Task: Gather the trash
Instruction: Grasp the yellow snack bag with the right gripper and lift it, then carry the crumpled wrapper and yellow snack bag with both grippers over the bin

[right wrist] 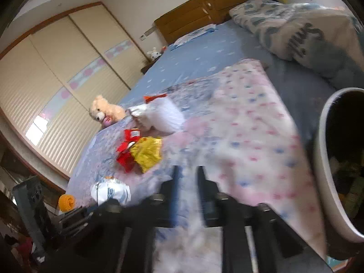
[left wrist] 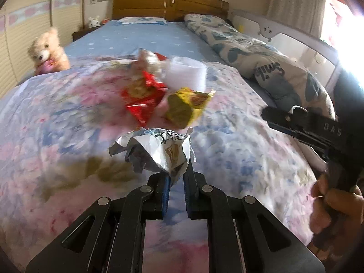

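My left gripper [left wrist: 176,177] is shut on a crumpled white and silver wrapper [left wrist: 157,152] and holds it above the flowered blanket [left wrist: 68,118]; the wrapper also shows in the right wrist view [right wrist: 111,192]. Farther on lie a red wrapper [left wrist: 143,95], a yellow wrapper [left wrist: 186,104], a white tissue or bag [left wrist: 186,75] and another wrapper [left wrist: 147,59]. In the right wrist view they are the red [right wrist: 126,152], yellow [right wrist: 147,153] and white [right wrist: 163,116] pieces. My right gripper [right wrist: 186,175] is blurred, slightly apart and empty, above the blanket. A white trash bin [right wrist: 323,170] with trash inside stands at the right.
A teddy bear [left wrist: 47,52] sits at the blanket's left edge. A folded quilt [left wrist: 261,61] lies along the bed's right side, by a grey rail [left wrist: 295,34]. A wooden headboard [left wrist: 170,4] and a wardrobe [right wrist: 56,68] stand beyond. My right gripper's body [left wrist: 307,127] shows at the right.
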A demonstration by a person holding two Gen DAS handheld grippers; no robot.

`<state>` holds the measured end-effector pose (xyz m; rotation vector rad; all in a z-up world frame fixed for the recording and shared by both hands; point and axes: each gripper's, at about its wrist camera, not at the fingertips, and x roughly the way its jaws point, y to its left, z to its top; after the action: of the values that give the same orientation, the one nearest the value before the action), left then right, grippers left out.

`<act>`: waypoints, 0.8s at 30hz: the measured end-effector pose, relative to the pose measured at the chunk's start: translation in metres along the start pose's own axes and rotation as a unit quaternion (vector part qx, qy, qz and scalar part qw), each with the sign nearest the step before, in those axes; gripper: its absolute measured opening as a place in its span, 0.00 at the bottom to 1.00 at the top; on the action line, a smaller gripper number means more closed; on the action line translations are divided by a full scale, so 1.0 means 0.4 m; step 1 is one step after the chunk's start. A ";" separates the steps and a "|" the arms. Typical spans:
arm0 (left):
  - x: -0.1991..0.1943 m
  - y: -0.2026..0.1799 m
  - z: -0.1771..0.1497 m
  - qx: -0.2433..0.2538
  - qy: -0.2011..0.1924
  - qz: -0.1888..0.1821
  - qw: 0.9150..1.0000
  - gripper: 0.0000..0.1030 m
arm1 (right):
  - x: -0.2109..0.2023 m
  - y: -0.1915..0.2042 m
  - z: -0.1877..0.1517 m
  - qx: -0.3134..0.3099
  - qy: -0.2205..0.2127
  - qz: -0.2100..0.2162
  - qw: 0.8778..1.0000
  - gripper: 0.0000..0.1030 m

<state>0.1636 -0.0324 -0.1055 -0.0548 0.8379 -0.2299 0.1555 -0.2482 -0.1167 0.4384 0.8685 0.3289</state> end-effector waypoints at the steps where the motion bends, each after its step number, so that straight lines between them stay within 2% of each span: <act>1: -0.005 0.009 0.000 -0.003 -0.002 0.003 1.000 0.09 | 0.015 0.017 0.002 -0.005 0.000 0.006 1.000 0.54; 2: -0.009 0.021 0.000 -0.006 -0.003 0.005 1.000 0.09 | 0.035 0.038 0.004 -0.010 0.000 0.018 1.000 0.58; 4: -0.015 0.047 0.002 -0.014 -0.005 0.009 1.000 0.09 | 0.076 0.073 0.008 -0.020 0.007 0.023 1.000 0.58; 9: -0.015 0.090 0.004 -0.026 -0.003 0.011 1.000 0.09 | 0.196 0.130 0.022 -0.023 0.035 0.016 0.999 0.62; 11: -0.016 0.096 0.004 -0.027 -0.003 0.010 1.000 0.09 | 0.239 0.142 0.026 -0.029 0.046 -0.005 0.998 0.62; 13: -0.013 0.096 0.006 -0.028 -0.002 0.007 1.000 0.09 | 0.268 0.143 0.025 -0.032 0.054 -0.024 0.998 0.53; 14: -0.011 0.094 0.007 -0.028 -0.002 0.006 1.000 0.09 | 0.274 0.142 0.024 -0.032 0.053 -0.031 0.998 0.32; 18: -0.004 0.074 0.012 -0.022 -0.001 -0.003 1.000 0.09 | 0.256 0.137 0.026 -0.036 0.042 -0.036 0.998 0.30; 24: 0.000 0.011 0.018 -0.002 -0.002 -0.021 1.000 0.09 | 0.145 0.100 0.015 -0.027 0.016 -0.023 0.999 0.29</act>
<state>0.1699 -0.0285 -0.1012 -0.0768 0.8342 -0.2683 0.1913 -0.1889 -0.1317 0.3644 0.8971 0.3170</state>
